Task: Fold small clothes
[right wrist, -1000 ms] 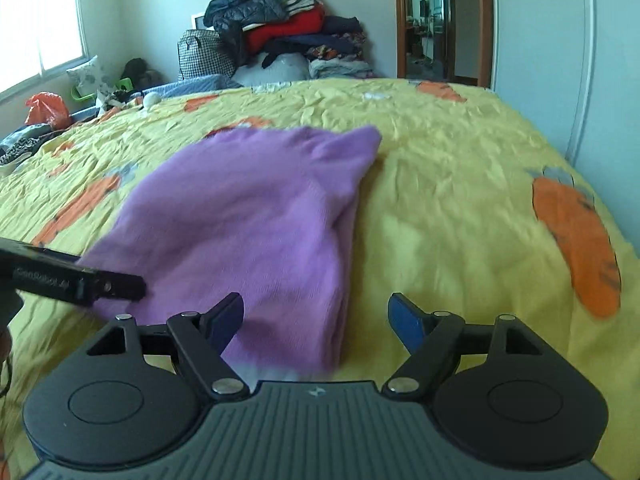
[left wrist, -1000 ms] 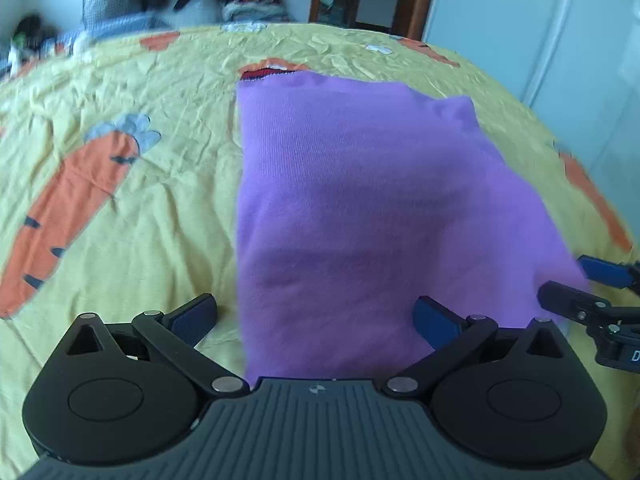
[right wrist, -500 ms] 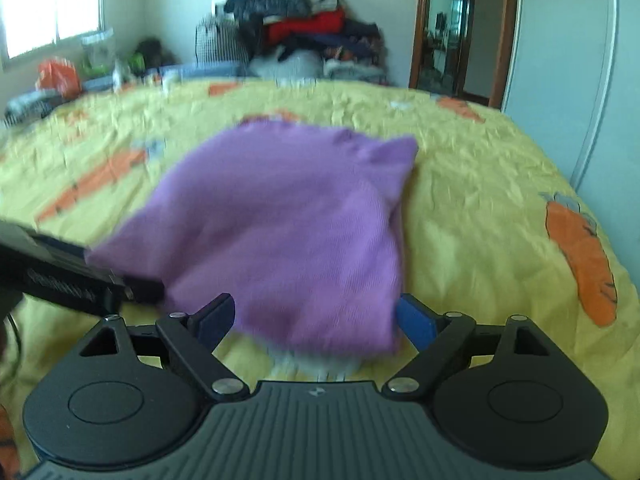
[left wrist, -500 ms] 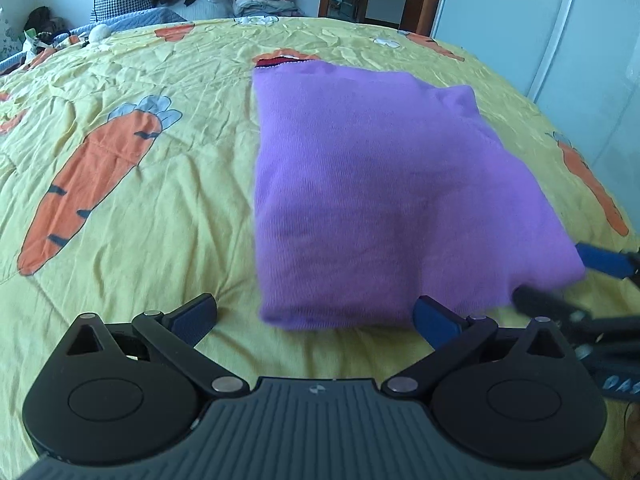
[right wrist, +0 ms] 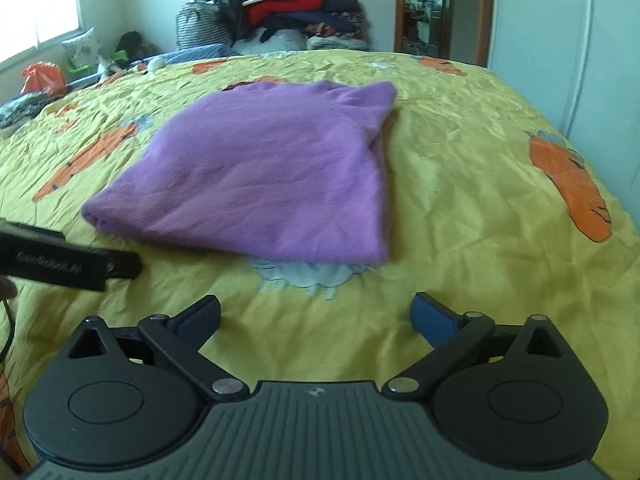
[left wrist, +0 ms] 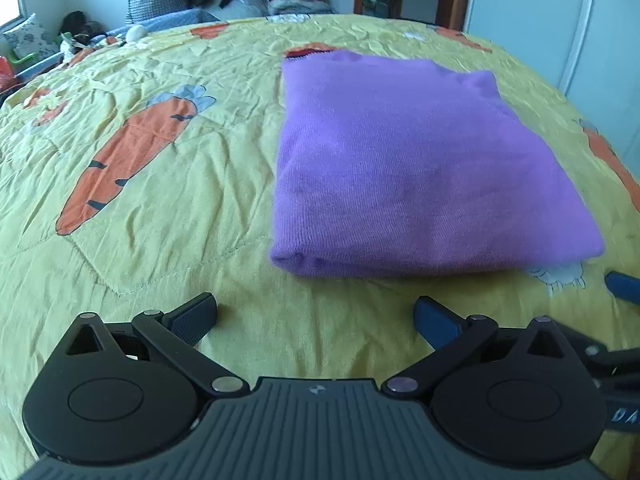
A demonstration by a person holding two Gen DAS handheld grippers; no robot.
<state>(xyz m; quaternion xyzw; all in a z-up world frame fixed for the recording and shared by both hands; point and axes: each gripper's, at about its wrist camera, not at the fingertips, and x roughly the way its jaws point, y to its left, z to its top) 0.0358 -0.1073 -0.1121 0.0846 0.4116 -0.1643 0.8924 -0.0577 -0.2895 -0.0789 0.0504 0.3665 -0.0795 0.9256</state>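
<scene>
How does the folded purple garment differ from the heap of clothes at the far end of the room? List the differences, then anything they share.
The purple garment lies folded flat in a neat block; the heap of clothes is piled loosely and unevenly. The garment is one colour; the heap mixes red, dark blue, black and white pieces. The garment rests on the yellow carrot-print bedspread; the heap sits beyond the bed, against the wall. Both are fabric, and neither tool touches them.
</scene>
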